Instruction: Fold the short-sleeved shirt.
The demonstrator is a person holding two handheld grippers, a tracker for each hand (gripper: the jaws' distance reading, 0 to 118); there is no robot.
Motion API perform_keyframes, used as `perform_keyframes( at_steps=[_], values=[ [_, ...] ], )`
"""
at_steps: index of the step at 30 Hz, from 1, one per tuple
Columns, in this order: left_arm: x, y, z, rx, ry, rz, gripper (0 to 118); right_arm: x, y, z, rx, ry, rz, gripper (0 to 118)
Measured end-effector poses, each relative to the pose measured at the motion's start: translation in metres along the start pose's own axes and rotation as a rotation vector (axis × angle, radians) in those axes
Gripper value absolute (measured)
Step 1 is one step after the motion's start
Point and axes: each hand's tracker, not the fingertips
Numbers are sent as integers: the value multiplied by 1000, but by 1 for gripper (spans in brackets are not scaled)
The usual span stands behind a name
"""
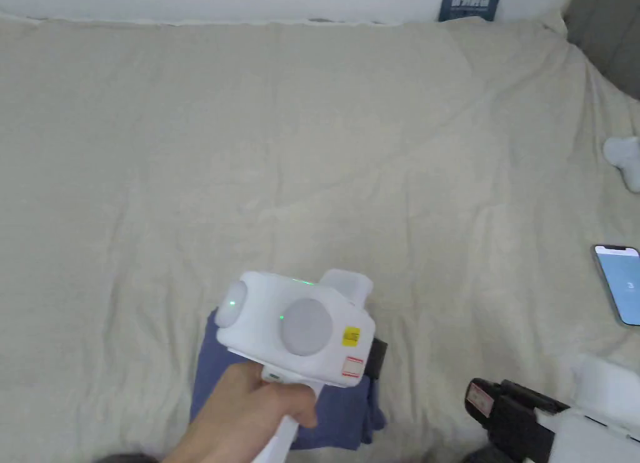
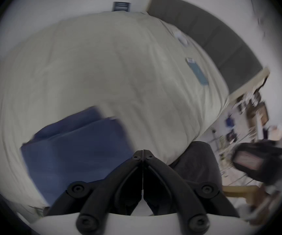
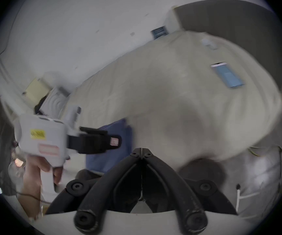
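I see the shirt (image 2: 75, 154) folded into a compact blue stack on the bed (image 1: 312, 139), near the front edge. My left gripper (image 2: 142, 151) hovers above it, and in its own view the fingers (image 2: 133, 164) meet tip to tip with nothing between them. From the head view, a hand (image 1: 250, 414) holds the white body of this gripper over the shirt, covering much of the cloth.

My right gripper (image 3: 142, 149) sits off to the right, past the front edge of the bed and clear of the shirt; its fingers (image 3: 151, 162) are also pressed together and empty.

A phone (image 1: 619, 283) lies with its screen lit near the right side of the bed, well apart from the shirt. A small white object (image 1: 625, 158) rests farther back on that side.
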Motion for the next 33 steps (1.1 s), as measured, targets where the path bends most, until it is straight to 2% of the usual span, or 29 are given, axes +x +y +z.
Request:
perform_keyframes(
  at_steps=[2,4,5,8,10,12,13,14,15,17,19,20,21,23,25,28,30,33],
  values=[
    [-48,-10,35,41,31,41,0,-16,4,-40,-88,117,30,0],
    [-95,-23,57,79,17,138,0,-23,6,-87,-168,245,36,0],
    [-119,-32,63,83,-19,212,0,-21,6,-113,-213,349,30,0],
    [-168,-51,64,116,-81,352,0,-6,3,-171,-342,575,-78,0],
    [-191,-61,57,145,-157,397,0,6,-3,-198,-382,601,-107,0],
    [-203,-69,47,136,-235,426,0,22,-6,-216,-423,557,-153,0],
    [-208,-71,44,129,-225,414,0,30,-7,-222,-433,590,-204,0],
    [-211,-72,42,126,-223,409,0,39,-8,-225,-437,683,-283,0],
    [-212,-76,41,127,-220,407,0,44,-7,-227,-452,712,-334,0],
    [-219,-78,39,108,-235,410,0,48,-4,-226,-471,757,-347,0],
    [-215,-82,41,100,-312,429,0,50,-3,-227,-471,720,-332,0],
    [-214,-83,40,104,-325,418,5,47,-2,-226,-479,731,-327,0],
    [-212,-82,39,108,-332,412,40,46,-1,-226,-482,730,-325,0],
    [-218,-80,29,71,-426,412,118,44,0,-226,-488,719,-315,0],
    [-226,-79,22,53,-514,411,116,44,-1,-226,-491,722,-317,0],
    [-220,-85,0,29,-489,437,118,45,-1,-227,-492,726,-327,0],
    [-219,-82,-8,94,-651,498,118,44,-1,-226,-494,723,-325,0],
    [-228,-81,-31,111,-760,581,118,43,-1,-226,-493,724,-329,0]
  ],
)
